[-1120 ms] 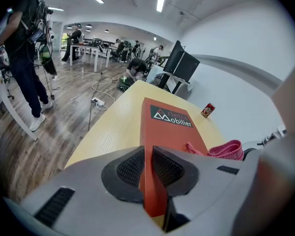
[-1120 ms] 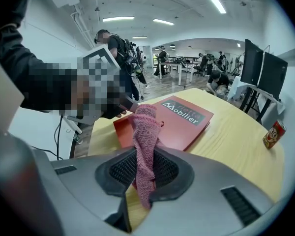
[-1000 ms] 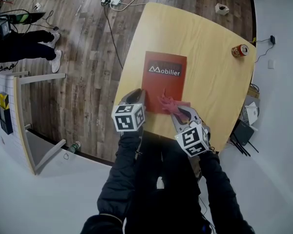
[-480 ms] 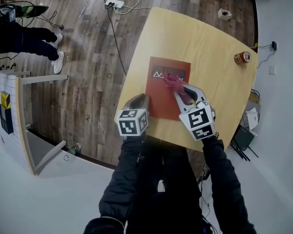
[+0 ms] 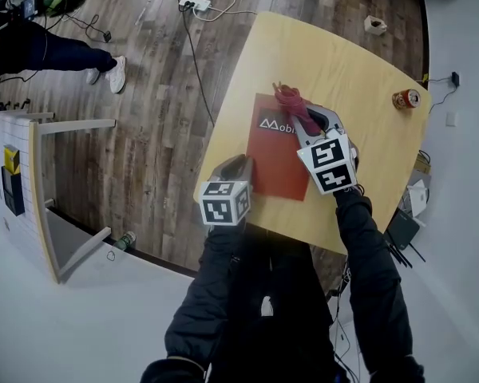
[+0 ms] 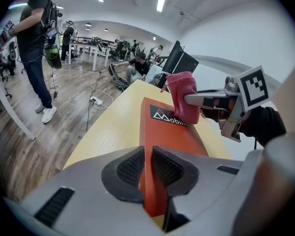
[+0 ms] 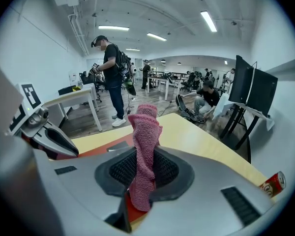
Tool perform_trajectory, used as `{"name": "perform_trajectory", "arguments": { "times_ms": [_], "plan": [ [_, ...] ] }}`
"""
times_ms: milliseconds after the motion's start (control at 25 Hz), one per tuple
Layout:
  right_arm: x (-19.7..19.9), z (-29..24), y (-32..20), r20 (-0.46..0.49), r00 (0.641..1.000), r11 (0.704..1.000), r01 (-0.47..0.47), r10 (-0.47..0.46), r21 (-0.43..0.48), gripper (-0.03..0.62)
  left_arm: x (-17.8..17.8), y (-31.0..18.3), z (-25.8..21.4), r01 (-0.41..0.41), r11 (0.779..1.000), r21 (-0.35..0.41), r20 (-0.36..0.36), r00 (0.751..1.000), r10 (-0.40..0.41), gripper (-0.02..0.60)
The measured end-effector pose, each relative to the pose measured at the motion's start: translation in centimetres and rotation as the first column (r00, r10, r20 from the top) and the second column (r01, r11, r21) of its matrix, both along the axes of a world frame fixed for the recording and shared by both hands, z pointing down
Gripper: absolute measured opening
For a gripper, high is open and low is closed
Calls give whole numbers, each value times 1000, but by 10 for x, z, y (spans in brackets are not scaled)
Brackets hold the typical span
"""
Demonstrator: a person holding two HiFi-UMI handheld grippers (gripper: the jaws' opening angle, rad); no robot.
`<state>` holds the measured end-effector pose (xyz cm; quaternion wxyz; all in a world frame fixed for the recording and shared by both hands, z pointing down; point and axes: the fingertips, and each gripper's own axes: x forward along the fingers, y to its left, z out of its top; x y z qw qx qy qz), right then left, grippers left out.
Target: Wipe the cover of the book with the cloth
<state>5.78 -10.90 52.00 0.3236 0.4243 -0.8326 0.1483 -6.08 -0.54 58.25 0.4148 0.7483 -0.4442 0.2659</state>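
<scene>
1. While the head view shows the layout only from above, it places the left gripper [image 5: 238, 166] at the near left corner of the red book [image 5: 275, 162]. The right gripper [image 5: 315, 122] is ahead of it and to its right, over the book's far end. Both are above the yellow table [image 5: 343, 62].
2. The left gripper view shows what the head view cannot. Its two black pads are pressed onto the book's near edge, and the red cover runs straight out ahead from between them.
3. In that same view, ahead and to the right of the left gripper, the right gripper reaches in sideways with the pink cloth [image 6: 183, 102] bunched at its tips. The cloth's lower end meets the cover at the white "Mobilier" lettering and hides the last letters.
4. The right gripper view shows the grip itself, with the jaws pinching the cloth between their ribbed pads. A twisted strip rises past the tips and a short tail hangs below them. A sliver of red cover shows underneath.
5. Only the right gripper view shows the left gripper from the side, low and off to the right gripper's left.
6. A drink can [image 5: 405, 99] stands well to the right of the right gripper. It appears in the head and right gripper views, but not in the left gripper view.
</scene>
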Motion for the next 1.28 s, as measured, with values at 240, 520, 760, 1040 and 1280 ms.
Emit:
{"name": "perform_trajectory", "arguments": {
  "times_ms": [240,520,760,1040,1280],
  "plan": [
    [-9,21,10,-29,998,998,49,-50,-42,80,0,-1,1,-2,1000,0,1,1000,2,75],
    [-21,27,32,-19,994,992,109,-111,-68,80,0,0,1,8,1000,4,0,1000,-8,75],
    [-24,29,46,-5,993,990,121,-122,-77,80,2,1,2,15,1000,5,2,1000,-15,75],
    [-27,30,57,11,992,988,130,-129,-86,80,2,0,2,22,1000,9,7,1000,-22,75],
    [-31,28,68,19,991,986,137,-135,-95,80,1,1,0,24,1000,9,4,1000,-24,75]
  ]
}}
